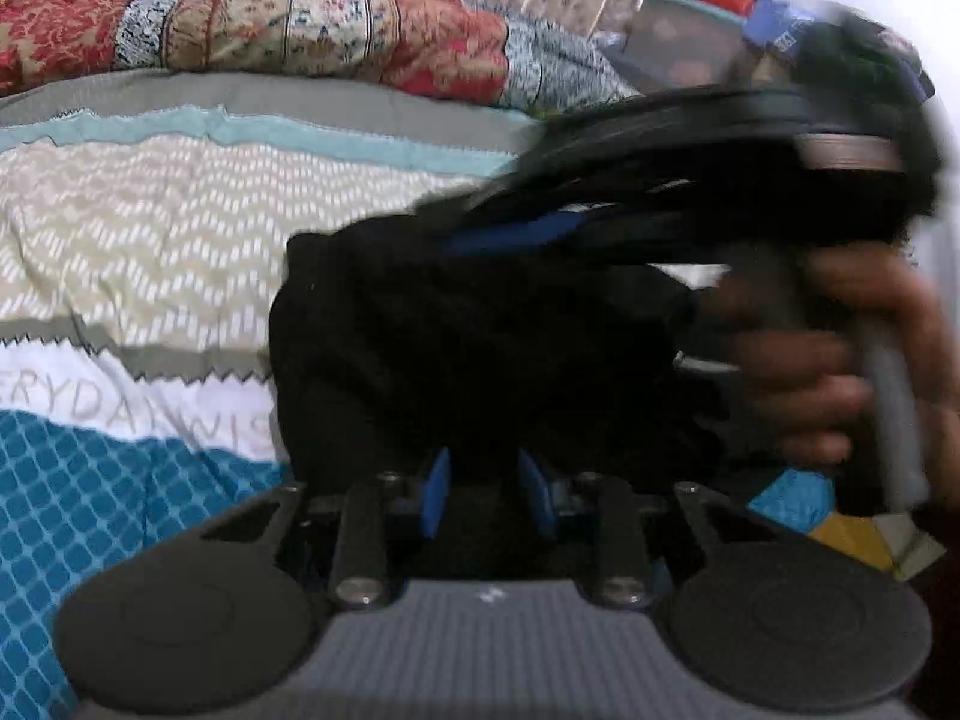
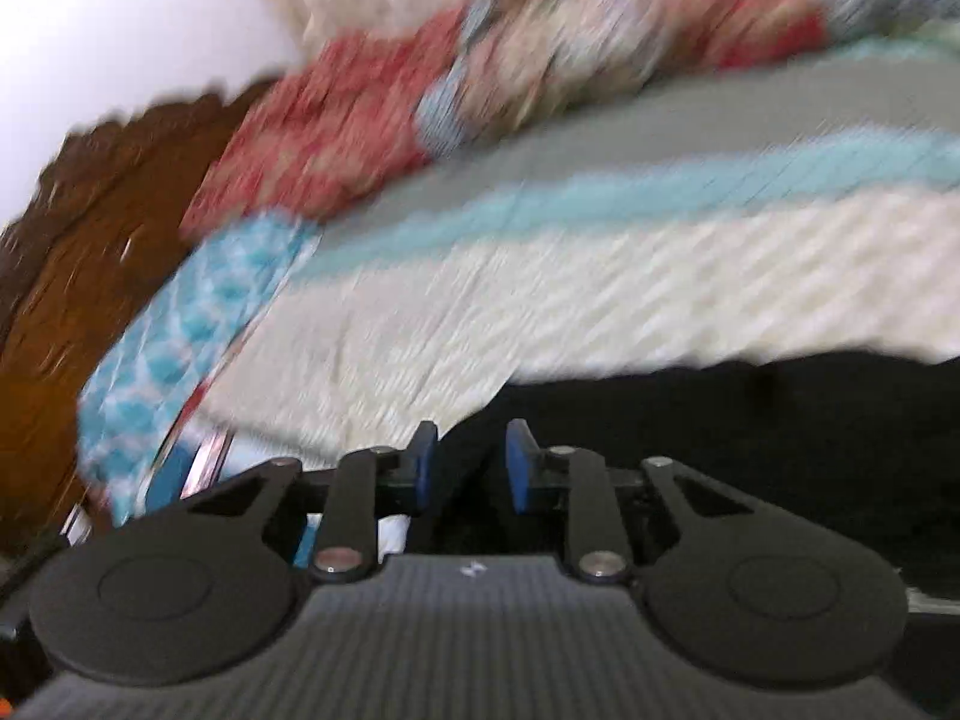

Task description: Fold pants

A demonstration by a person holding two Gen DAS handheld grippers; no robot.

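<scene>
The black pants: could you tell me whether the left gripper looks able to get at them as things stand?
Probably yes: the black pants lie directly ahead of the left gripper, with cloth between its jaws and nothing blocking.

The black pants (image 1: 480, 348) are lying bunched on the patterned bedspread — a dark, rumpled heap with no crease lines showing. In the right wrist view the pants (image 2: 750, 438) are spreading across the lower right, their upper edge running blurred against the pale quilting.
</scene>
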